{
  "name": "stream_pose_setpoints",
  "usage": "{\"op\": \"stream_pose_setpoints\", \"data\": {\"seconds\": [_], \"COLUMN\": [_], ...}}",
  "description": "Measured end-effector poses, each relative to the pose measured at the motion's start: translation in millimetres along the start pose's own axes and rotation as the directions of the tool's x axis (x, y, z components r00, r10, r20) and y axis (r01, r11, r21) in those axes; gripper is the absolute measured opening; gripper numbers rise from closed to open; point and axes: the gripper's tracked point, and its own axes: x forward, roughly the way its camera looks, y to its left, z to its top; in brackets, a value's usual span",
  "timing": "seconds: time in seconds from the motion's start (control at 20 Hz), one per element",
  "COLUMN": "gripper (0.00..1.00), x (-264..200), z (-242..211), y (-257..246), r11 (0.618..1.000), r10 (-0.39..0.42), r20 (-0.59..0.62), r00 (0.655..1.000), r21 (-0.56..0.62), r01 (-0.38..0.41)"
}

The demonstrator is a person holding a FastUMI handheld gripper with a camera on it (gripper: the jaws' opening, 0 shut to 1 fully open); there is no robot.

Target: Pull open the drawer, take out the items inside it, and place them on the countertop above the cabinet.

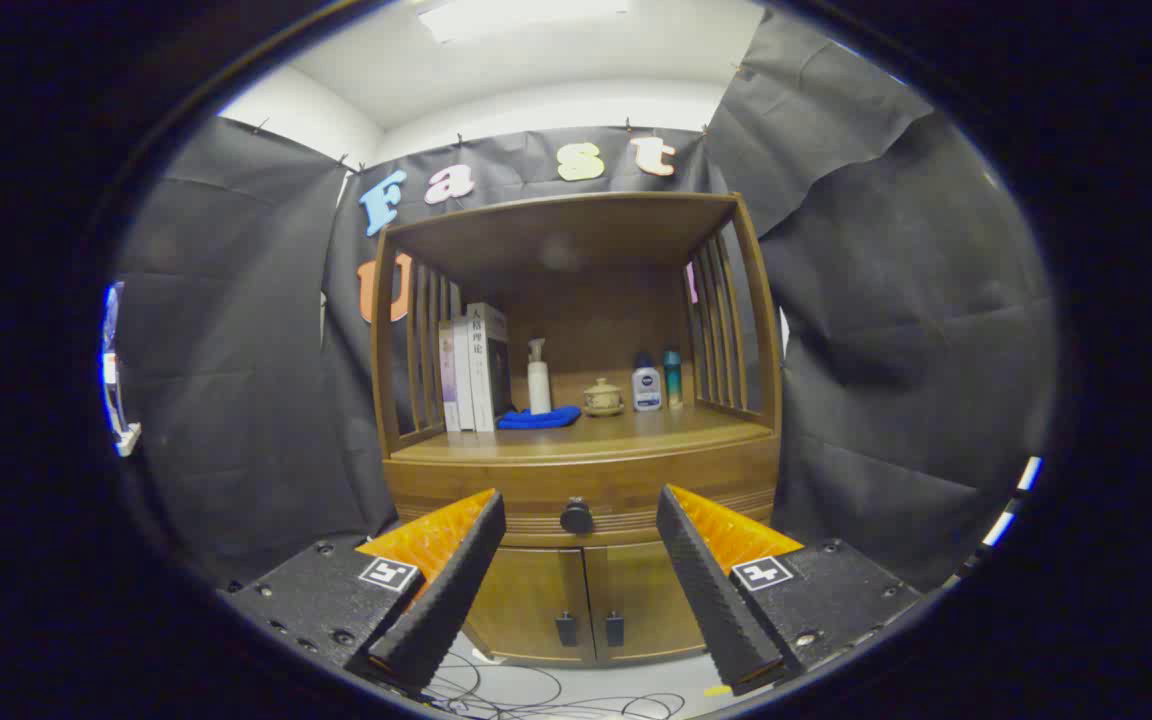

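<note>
Gripper (581, 510): held wide apart, nothing gripped and nothing touched; the two black ribbed fingers (446, 590) with orange backs are seen pointed toward the cabinet front.
Drawer (581, 490): found shut, flush with the cabinet front, directly under the countertop and above the two lower doors.
Drawer knob (576, 516): a dark round knob is seen centred on the drawer face, framed between the two fingertips but beyond them, apart from both.
Items inside the drawer: hidden by the closed front; nothing can be told of them.
Countertop (636, 432): a wooden surface under a slatted, roofed shelf frame; its front strip is left bare.
Books (473, 368): stood upright at the left of the countertop, against the slats.
Blue cloth (539, 418): laid flat just beside the books.
White spray bottle (538, 378): stood upright behind the cloth.
Small lidded pot (603, 397): placed near the middle of the countertop.
White-and-blue bottle (646, 385): stood to the right of the pot, with a teal bottle (672, 376) just beside it.
Lower doors (586, 600): both shut, each fitted with a small dark handle at the centre seam.
Cables (536, 695): trailed on the floor in front of the cabinet.
</note>
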Motion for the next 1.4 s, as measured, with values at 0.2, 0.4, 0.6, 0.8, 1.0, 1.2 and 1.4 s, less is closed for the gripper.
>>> {"op": "stream_pose_setpoints", "data": {"seconds": [0.2, 0.4, 0.6, 0.8, 1.0, 1.2, 1.4], "gripper": [0.99, 0.99, 0.99, 0.99, 0.99, 0.99, 0.98], "x": [3.5, 2.7, 3.8, 11.3, 36.2, 80.2, 138.0], "z": [8.9, 11.5, 6.7, -0.1, -10.1, -30.5, -53.4], "y": [-15.9, -16.6, -13.3, -6.7, 4.7, 15.1, 17.5], "r11": [0.999, 0.999, 0.999, 0.999, 0.998, 0.997, 0.995], "r10": [-0.039, -0.042, -0.032, -0.024, -0.020, -0.022, -0.035], "r20": [0.015, 0.028, 0.015, -0.002, -0.012, -0.034, -0.079], "r00": [0.999, 0.999, 0.999, 1.000, 1.000, 0.999, 0.996], "r21": [-0.005, -0.008, -0.024, -0.038, -0.057, -0.076, -0.095], "r01": [0.039, 0.042, 0.033, 0.024, 0.019, 0.020, 0.027]}}
